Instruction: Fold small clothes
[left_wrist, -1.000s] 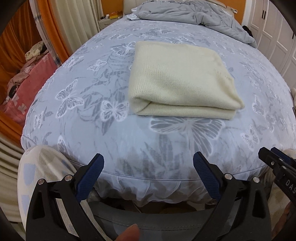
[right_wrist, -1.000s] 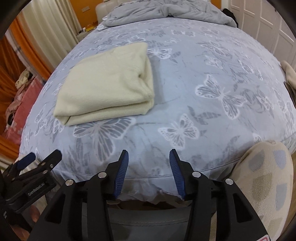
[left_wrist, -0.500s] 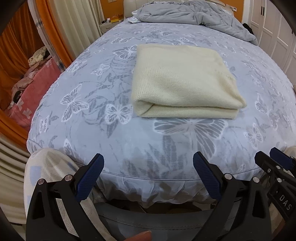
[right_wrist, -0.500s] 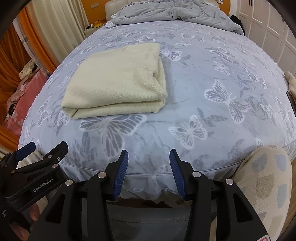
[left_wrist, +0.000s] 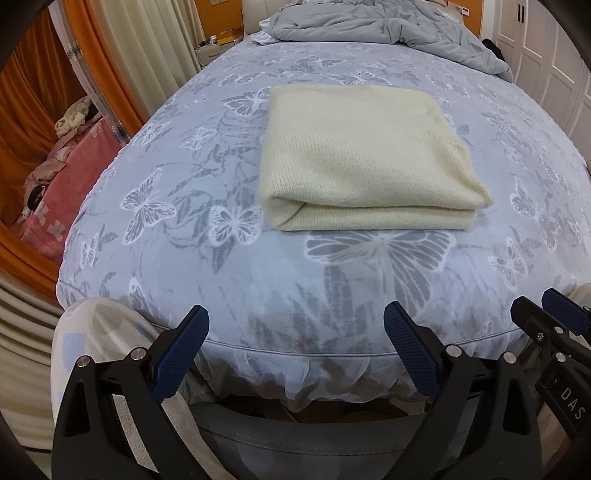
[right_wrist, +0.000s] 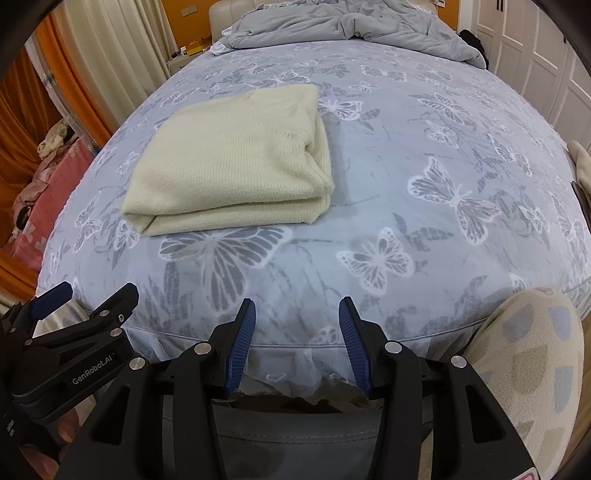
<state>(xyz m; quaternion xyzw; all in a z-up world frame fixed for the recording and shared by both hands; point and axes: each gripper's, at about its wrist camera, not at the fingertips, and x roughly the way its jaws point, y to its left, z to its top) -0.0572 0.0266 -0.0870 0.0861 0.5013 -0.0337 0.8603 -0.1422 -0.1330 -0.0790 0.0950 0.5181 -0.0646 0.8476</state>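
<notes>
A cream knitted garment (left_wrist: 365, 158) lies folded into a thick rectangle on the butterfly-print bed (left_wrist: 221, 280); the right wrist view shows the same garment (right_wrist: 232, 166) left of centre. My left gripper (left_wrist: 295, 332) hangs over the bed's near edge, jaws wide open and empty, well short of the garment. My right gripper (right_wrist: 297, 321) is also at the near edge, jaws partly open with nothing between them, to the right of the garment. Each gripper shows at the other view's side: the right gripper (left_wrist: 554, 314), the left gripper (right_wrist: 85, 299).
A crumpled grey duvet (left_wrist: 388, 26) is piled at the far end of the bed. Pink bedding (left_wrist: 62, 184) and orange curtains stand to the left, white cupboard doors (right_wrist: 535, 55) to the right. A person's patterned trouser knees (right_wrist: 524, 362) press against the bed edge.
Both views have shifted slightly so the folded garment sits a little lower and nearer. The garment itself lies unchanged, and both grippers keep the same jaw opening.
</notes>
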